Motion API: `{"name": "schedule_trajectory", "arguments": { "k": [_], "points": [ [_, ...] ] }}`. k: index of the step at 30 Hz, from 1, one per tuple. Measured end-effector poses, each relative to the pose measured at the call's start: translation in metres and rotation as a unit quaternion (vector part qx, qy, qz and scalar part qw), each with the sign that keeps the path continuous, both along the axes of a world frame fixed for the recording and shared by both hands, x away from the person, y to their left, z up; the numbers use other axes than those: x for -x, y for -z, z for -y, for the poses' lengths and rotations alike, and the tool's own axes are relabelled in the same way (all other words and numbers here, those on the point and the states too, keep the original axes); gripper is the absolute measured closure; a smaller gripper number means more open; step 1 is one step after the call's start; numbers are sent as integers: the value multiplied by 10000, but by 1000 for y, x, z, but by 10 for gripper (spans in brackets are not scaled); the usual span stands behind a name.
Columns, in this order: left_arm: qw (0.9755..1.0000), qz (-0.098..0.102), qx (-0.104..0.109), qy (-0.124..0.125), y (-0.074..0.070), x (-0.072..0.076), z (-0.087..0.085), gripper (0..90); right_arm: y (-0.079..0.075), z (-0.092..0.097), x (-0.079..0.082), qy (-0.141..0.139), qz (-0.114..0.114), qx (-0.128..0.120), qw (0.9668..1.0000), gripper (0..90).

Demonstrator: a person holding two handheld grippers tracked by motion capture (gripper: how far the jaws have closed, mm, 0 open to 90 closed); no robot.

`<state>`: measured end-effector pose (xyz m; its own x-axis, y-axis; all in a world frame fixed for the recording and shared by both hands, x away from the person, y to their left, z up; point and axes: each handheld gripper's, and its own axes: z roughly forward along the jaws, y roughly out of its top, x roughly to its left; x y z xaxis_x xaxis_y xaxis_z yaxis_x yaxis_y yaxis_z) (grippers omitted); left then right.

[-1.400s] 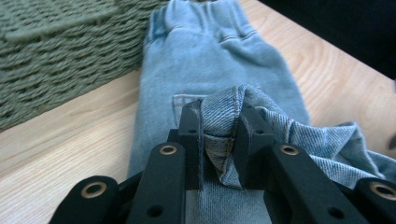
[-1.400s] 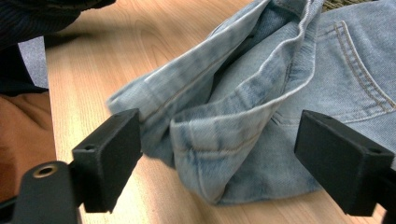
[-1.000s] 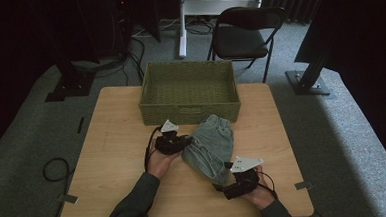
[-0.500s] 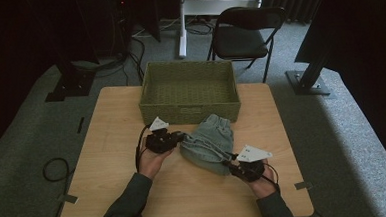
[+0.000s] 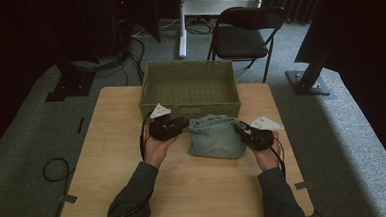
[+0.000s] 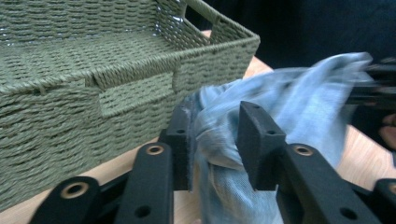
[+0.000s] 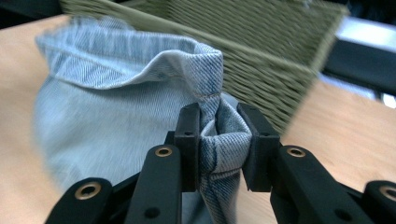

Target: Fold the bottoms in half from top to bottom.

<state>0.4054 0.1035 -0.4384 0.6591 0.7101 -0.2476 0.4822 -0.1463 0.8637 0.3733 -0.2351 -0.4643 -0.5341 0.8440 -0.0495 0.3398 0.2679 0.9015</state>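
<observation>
Right gripper (image 7: 219, 149) has its pads clamped tight on a bunched fold of the denim garment (image 5: 216, 136), pinching the hem hard. Left gripper (image 6: 215, 140) has just been opening: the jaws stand part-way apart, cloth draped between them, lying against the left pad while the other pad stands clear of it. The denim sits on the table (image 5: 113, 162) near its far edge, just in front of the woven basket (image 5: 189, 71), stretched between the two hands.

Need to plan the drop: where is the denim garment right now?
In the high view the denim garment sits mid-table, just before the green basket, between both grippers.
</observation>
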Motion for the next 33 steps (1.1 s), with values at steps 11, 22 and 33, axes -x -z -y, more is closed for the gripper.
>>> {"name": "schedule_trajectory", "arguments": {
  "k": [11, 22, 33],
  "points": [
    [9939, -689, -767, 394, 54, -4, 30, 496, 47, 3, -51, 244, -1106, -135, 9935, 717],
    [9844, -877, -1218, 922, 80, 9, 37, 804, 64, -11, -41, -69, -1587, 2, 9873, 732],
    [9901, -559, -1136, 600, 74, 41, -2, 685, 64, -41, -16, -808, -1708, 102, 9819, 729]
  ]
}}
